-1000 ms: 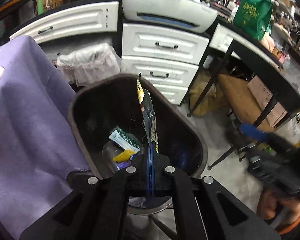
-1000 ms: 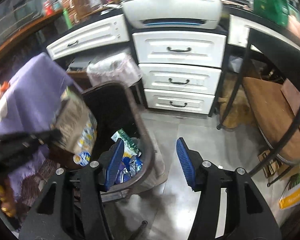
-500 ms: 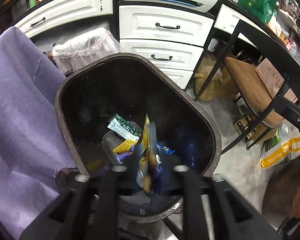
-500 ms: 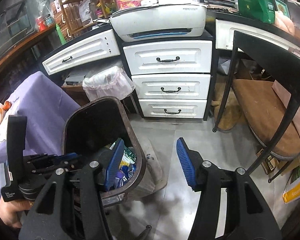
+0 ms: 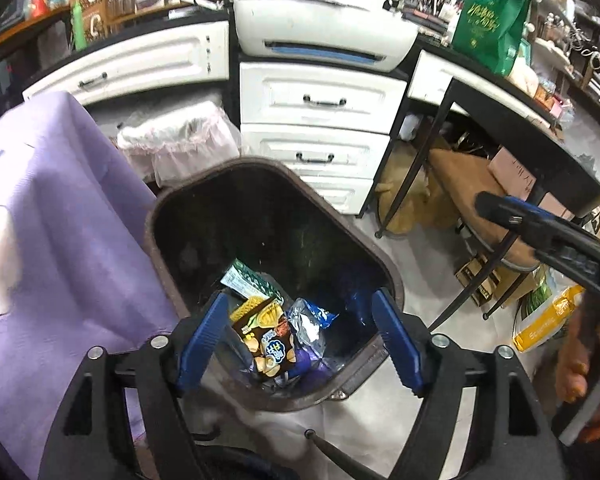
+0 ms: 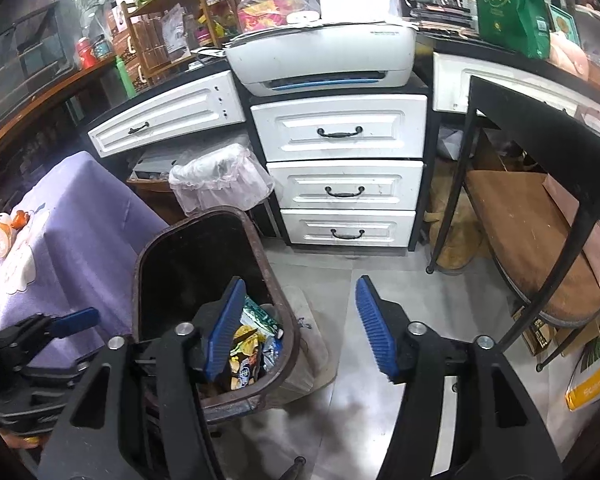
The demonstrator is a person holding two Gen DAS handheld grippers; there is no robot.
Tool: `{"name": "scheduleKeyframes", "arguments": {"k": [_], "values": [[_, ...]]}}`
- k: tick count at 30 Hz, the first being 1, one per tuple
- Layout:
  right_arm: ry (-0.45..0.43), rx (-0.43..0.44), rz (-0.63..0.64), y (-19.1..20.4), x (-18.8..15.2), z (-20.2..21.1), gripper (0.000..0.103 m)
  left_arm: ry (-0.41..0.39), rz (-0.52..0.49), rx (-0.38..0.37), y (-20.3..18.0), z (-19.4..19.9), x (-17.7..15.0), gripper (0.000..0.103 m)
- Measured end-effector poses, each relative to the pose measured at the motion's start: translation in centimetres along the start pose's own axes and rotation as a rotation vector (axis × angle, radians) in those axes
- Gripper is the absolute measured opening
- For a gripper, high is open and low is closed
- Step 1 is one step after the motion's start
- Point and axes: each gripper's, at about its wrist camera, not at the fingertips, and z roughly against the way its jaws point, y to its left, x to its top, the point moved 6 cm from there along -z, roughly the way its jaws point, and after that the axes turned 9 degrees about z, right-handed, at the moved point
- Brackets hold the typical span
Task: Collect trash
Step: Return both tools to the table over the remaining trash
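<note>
Now the brown snack packet lies on top of the heap inside the dark brown trash bin, face up, touching a silvery-blue crumpled wrapper on one side and a green-and-white wrapper behind it. I judge it as featherweight foil film: limp, crinkly and slick, so it will fold rather than resist. If I ever had to lift it again I would pinch a flat sealed edge or a corner, not the puffed middle, where the pads would only slide. It needs no care for breakage.

My left gripper hangs over the bin mouth. Its jaws have just been opening and now stand wide, with nothing pressed between the blue pads; the packet shows between them only because it lies far below, in the bin. My right gripper is off to the bin's side, over the grey floor. Its jaws have been opening a little too, and they are apart and empty.

Around the bin: a purple cloth hangs beside its rim, a white drawer unit stands behind, and a white printer sits on top of that.
</note>
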Motion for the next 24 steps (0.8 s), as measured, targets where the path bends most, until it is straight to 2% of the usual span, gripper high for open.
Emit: {"name": "scheduleKeyframes", "arguments": {"k": [1, 8, 13, 18, 24], "values": [[-0.005, 0.003, 0.004, 0.3, 0.1, 0.1, 0.068, -0.018, -0.007, 0.004, 0.1, 1.1, 0.1, 0.077], [-0.023, 0.078, 0.071, 4.4, 1.8, 0.5, 0.068, -0.109, -0.010, 0.011, 1.6, 7.0, 0.4, 0.089], [-0.031, 0.178, 0.150, 9.4, 3.3, 1.0, 0.068, -0.165, 0.009, 0.040, 4.1, 11.0, 0.4, 0.093], [-0.030, 0.286, 0.251, 15.4, 4.4, 1.5, 0.068, -0.190, 0.029, 0.103, 7.5, 14.0, 0.2, 0.095], [-0.034, 0.412, 0.371, 23.2, 4.6, 2.5, 0.068, -0.230, 0.081, 0.214, 13.2, 17.9, -0.5, 0.096]]}}
